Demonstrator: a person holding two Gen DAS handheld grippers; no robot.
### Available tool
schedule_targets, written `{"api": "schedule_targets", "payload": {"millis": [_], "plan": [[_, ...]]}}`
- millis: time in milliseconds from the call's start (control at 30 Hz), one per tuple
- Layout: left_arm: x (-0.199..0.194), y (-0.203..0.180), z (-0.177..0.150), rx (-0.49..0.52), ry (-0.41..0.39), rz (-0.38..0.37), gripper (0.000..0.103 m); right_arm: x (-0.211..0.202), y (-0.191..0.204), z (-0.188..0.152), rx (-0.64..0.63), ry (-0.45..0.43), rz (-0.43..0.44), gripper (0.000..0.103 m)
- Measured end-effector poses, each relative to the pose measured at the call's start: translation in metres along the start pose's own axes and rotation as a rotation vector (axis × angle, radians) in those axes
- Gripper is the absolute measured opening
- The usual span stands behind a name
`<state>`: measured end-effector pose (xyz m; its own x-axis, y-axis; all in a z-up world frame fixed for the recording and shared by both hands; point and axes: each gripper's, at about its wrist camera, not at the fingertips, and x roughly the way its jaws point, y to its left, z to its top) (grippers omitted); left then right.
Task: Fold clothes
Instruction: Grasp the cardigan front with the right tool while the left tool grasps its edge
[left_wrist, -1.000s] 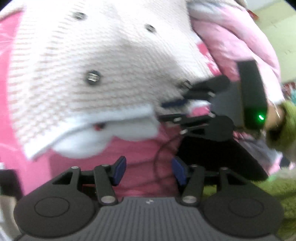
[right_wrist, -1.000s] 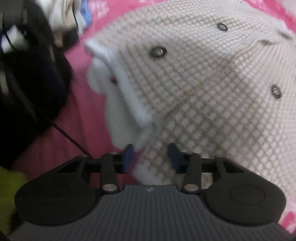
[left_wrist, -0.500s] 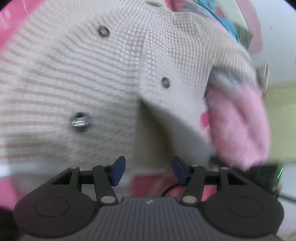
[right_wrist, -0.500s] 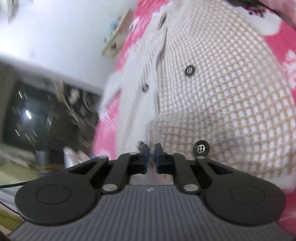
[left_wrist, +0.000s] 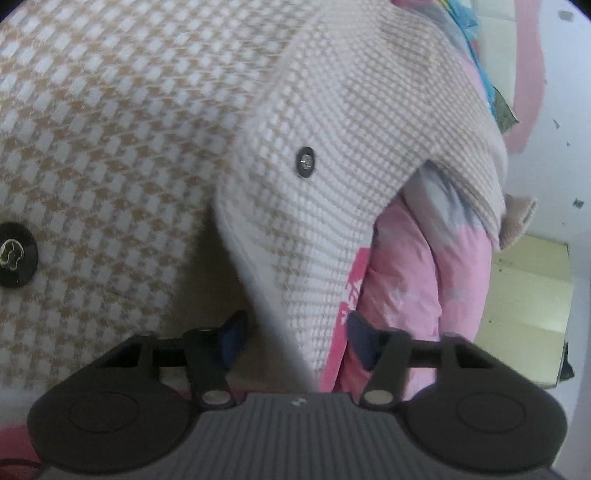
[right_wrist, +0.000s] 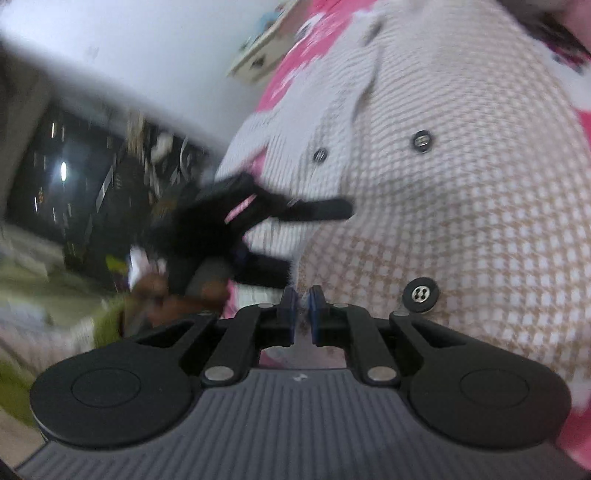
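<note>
A beige-and-white checked jacket (left_wrist: 129, 129) with dark buttons fills the left wrist view. One folded flap (left_wrist: 306, 229) of it hangs down between the fingers of my left gripper (left_wrist: 295, 336). Those jaws are closing, and the blue pads still stand clear of the cloth on both sides. In the right wrist view the jacket (right_wrist: 461, 184) lies over a pink bedsheet. My right gripper (right_wrist: 301, 314) is shut on the jacket's pale edge beside a button (right_wrist: 421, 293). The left gripper (right_wrist: 317, 242) shows there too, blurred, its fingers astride the jacket's border.
A rolled pink quilt (left_wrist: 424, 277) lies to the right of the flap, with a pale yellow cabinet (left_wrist: 528, 295) and white wall behind. The flowered pink bedsheet (right_wrist: 291, 77) runs to a dark cluttered area (right_wrist: 74, 184) at the left. A hand (right_wrist: 159, 291) holds the left gripper.
The right gripper has shut on the jacket's edge and rolled with it. The left gripper swung in close to the flap, which now hangs between its fingers, and it appears in the right view.
</note>
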<state>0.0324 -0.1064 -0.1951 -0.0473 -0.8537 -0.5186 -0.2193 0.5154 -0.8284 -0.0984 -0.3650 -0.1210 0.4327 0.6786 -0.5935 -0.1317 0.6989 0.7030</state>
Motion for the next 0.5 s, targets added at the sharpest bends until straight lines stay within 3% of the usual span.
{"api": "schedule_targets", "payload": {"millis": [33, 67, 200, 333, 400, 500], "plan": [[0.001, -0.003, 0.002, 0.021, 0.003, 0.023, 0.014, 0.001, 0.003, 0.001, -0.031, 0.019, -0.011, 0.006], [0.001, -0.008, 0.002, 0.054, 0.007, 0.049, 0.008, -0.001, 0.007, 0.003, -0.057, 0.032, -0.021, 0.007], [0.006, -0.040, -0.005, 0.261, 0.004, 0.153, 0.006, -0.022, 0.003, 0.026, -0.061, 0.058, -0.035, 0.013], [0.011, -0.078, -0.026, 0.528, -0.031, 0.176, 0.006, -0.052, -0.018, 0.077, 0.015, -0.110, -0.079, 0.016], [0.013, -0.097, -0.037, 0.665, -0.051, 0.183, 0.006, -0.045, -0.024, 0.110, 0.018, -0.165, -0.150, 0.017], [0.018, -0.111, -0.041, 0.750, -0.061, 0.175, 0.006, -0.002, -0.021, 0.155, -0.034, -0.137, -0.231, 0.021]]}}
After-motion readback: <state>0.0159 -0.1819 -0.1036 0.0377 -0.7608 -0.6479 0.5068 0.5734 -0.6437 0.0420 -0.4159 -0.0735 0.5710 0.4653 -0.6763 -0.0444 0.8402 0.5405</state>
